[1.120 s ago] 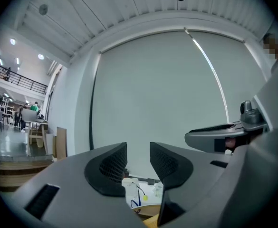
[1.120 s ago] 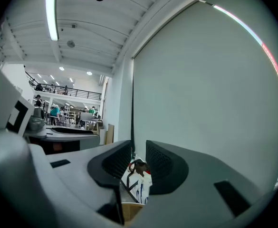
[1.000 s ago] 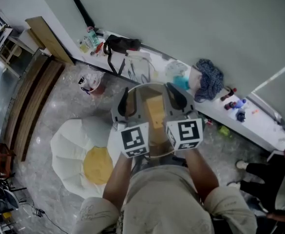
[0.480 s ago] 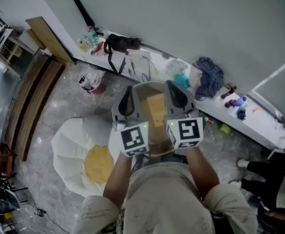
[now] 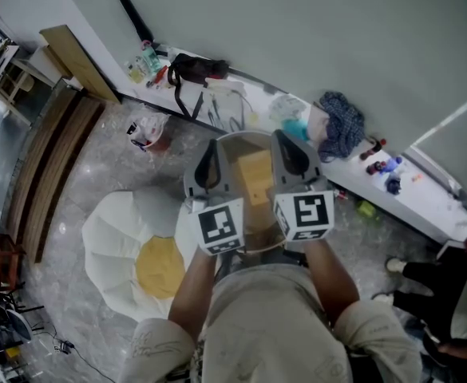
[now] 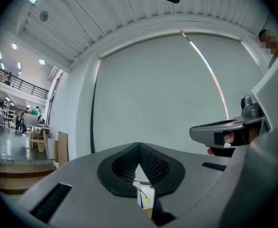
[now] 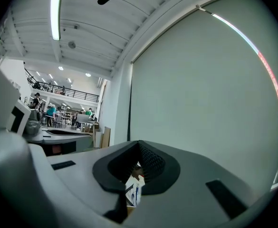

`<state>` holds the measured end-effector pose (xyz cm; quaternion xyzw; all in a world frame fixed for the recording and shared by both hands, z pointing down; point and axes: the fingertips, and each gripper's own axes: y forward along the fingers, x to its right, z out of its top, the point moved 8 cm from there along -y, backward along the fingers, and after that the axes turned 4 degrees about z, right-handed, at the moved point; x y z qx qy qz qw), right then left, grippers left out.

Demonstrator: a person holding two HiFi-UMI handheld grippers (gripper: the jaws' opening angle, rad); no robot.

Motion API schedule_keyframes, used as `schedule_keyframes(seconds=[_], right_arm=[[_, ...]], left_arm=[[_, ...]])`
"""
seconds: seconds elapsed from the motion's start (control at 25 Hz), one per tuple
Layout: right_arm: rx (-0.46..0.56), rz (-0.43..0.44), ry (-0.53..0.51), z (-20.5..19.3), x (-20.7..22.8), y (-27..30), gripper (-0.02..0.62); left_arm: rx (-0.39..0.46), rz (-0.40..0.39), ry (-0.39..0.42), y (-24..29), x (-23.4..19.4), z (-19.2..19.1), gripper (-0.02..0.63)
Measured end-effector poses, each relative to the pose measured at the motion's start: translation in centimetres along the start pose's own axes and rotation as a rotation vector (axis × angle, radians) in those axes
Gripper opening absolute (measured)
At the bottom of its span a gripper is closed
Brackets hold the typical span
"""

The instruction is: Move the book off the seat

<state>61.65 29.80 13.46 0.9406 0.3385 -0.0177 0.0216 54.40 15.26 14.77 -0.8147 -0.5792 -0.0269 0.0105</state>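
Note:
A tan book (image 5: 255,179) lies flat on the round brownish seat (image 5: 253,231) right in front of me. My left gripper (image 5: 207,164) is above the seat's left side and my right gripper (image 5: 290,156) above its right side, with the book between them. Neither touches it. In the left gripper view the left gripper (image 6: 139,146) is shut, its dark pads meeting at the tips with nothing held. The right gripper (image 7: 139,144) is shut the same way and is empty. Both point up at the pale wall.
A white and yellow egg-shaped cushion (image 5: 137,254) lies on the floor to the left. A white ledge (image 5: 425,206) along the wall carries a black bag (image 5: 195,70), a blue cloth (image 5: 342,130) and small bottles. A plastic bag (image 5: 147,131) sits on the floor. A person (image 5: 449,294) stands at the right edge.
The left gripper's fingers have drawn together since a second ago. Both grippers have stayed over the seat, and the book has not moved.

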Motion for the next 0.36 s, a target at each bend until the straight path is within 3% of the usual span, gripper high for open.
schedule_keyframes(seconds=[0.36], right_arm=[[-0.006, -0.015, 0.004, -0.6, 1.1, -0.4, 0.005]], left_arm=[[-0.022, -0.002, -0.01, 0.2, 0.9, -0.7, 0.002]])
